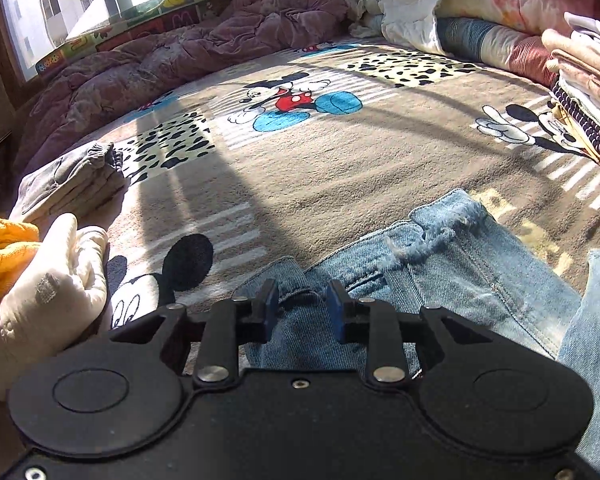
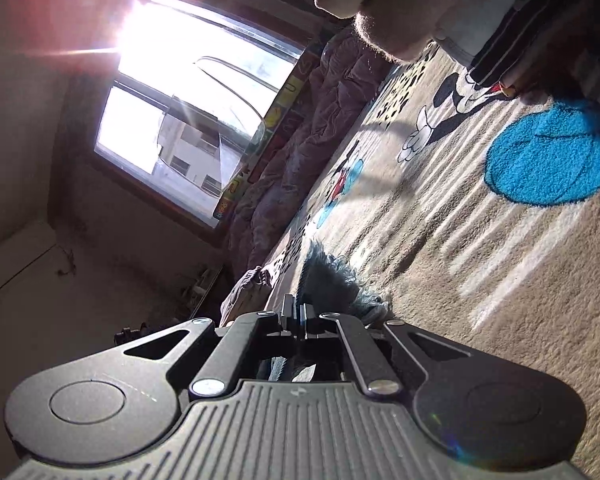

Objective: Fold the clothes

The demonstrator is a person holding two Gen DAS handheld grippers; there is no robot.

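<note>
Low in frame, the left gripper [image 1: 302, 306] gapes over the jeans [image 1: 440, 264]; the right gripper [image 2: 300, 316] pinches their frayed hem [image 2: 332, 276] (likely to lift and fold).

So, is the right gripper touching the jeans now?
Touching. The right wrist view shows the right gripper shut on the frayed hem of the jeans, which sticks out past the fingertips.
</note>
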